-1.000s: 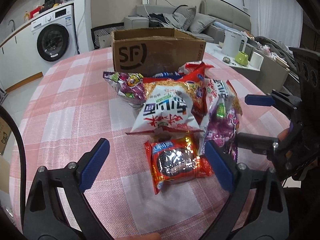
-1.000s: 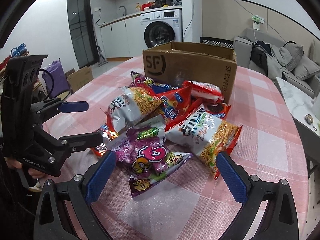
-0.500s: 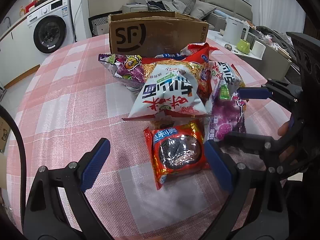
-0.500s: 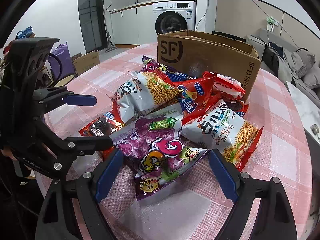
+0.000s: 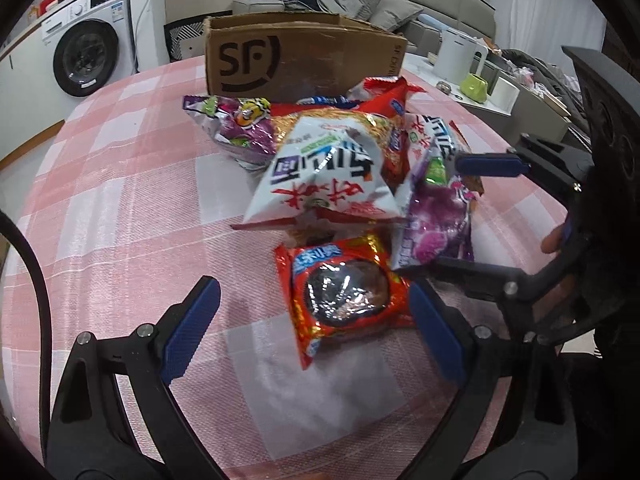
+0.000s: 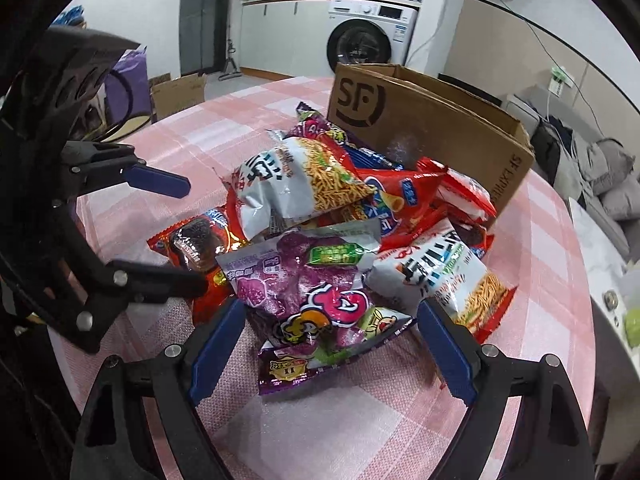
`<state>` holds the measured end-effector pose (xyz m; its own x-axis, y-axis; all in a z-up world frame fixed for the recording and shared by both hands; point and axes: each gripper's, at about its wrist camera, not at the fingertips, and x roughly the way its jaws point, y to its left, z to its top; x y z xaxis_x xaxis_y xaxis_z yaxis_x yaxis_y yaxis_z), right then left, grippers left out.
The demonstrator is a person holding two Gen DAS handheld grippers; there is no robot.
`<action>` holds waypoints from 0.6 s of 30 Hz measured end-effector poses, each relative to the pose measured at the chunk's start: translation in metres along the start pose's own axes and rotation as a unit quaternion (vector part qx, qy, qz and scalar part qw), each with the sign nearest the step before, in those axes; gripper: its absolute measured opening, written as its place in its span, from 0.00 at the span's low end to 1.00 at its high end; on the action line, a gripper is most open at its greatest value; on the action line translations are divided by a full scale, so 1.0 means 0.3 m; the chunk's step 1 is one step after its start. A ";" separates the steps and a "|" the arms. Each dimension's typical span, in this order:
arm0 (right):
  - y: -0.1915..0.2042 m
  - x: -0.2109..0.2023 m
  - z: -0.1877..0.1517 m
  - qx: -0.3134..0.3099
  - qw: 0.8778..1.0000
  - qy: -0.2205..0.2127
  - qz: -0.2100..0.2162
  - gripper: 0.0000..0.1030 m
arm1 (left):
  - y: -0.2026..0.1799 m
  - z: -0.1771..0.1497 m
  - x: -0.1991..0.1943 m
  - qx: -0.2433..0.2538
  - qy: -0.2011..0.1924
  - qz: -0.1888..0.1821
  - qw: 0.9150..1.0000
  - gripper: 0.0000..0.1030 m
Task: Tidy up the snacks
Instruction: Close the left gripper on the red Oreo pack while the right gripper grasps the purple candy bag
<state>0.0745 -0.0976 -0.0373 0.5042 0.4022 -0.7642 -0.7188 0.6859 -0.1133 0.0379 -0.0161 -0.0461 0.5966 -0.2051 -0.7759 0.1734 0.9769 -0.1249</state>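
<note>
Both grippers closer to pile than second ago. Left gripper (image 5: 310, 320) spread wide, red cookie pack (image 5: 344, 292) between pads. Right gripper (image 6: 332, 346) spread, straddling purple bag (image 6: 316, 292). Box (image 5: 304, 60) at 12 o'clock. You close next, I reckon.

- 1 brown cardboard box with black SF logo (image 5: 300, 60), open top
- 2 purple foil snack bags: one at the front (image 6: 316, 292), one back by the box (image 5: 228, 128)
- 2 white noodle-snack bags with dark lettering (image 5: 324, 168) (image 6: 440, 276)
- 1 red packet with a dark round cake pictured (image 5: 340, 292)
- At least 2 red chip bags (image 6: 400, 200) (image 6: 464, 192); pile overlaps, exact total unclear
- 2 black hand-held grippers with blue pads (image 5: 312, 328) (image 6: 332, 344)
</note>
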 end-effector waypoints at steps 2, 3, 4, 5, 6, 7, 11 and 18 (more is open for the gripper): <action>-0.002 0.008 0.002 -0.001 1.000 0.001 -0.001 0.86 | -0.008 -0.002 0.012 0.001 0.005 0.002 1.000 0.92; -0.001 0.012 0.003 -0.001 1.000 0.002 -0.001 0.86 | -0.010 -0.002 0.016 0.000 0.006 -0.002 1.000 0.92; 0.000 0.014 0.003 -0.003 1.000 0.001 -0.002 0.85 | -0.013 -0.003 0.021 0.000 0.008 -0.006 1.000 0.92; 0.003 0.017 0.005 -0.007 1.000 -0.001 -0.004 0.85 | -0.016 -0.003 0.025 -0.001 0.009 -0.007 1.000 0.92; 0.003 0.019 0.007 -0.011 1.000 0.000 -0.004 0.85 | -0.019 -0.004 0.031 -0.001 0.011 -0.007 1.000 0.92; 0.005 0.021 0.009 -0.013 1.000 0.001 -0.005 0.85 | -0.019 -0.004 0.038 -0.004 0.013 -0.008 1.000 0.91; -0.003 0.037 0.015 -0.015 1.000 0.005 -0.004 0.85 | -0.022 -0.002 0.045 -0.009 0.012 -0.008 1.000 0.85; -0.008 0.053 0.028 -0.019 1.000 0.009 0.001 0.85 | -0.037 -0.006 0.035 0.005 0.002 -0.025 1.000 0.56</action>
<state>0.0884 -0.0878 -0.0439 0.4951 0.3918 -0.7755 -0.7372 0.6618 -0.1363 0.0409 -0.0290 -0.0541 0.5840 -0.2527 -0.7715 0.2108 0.9649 -0.1565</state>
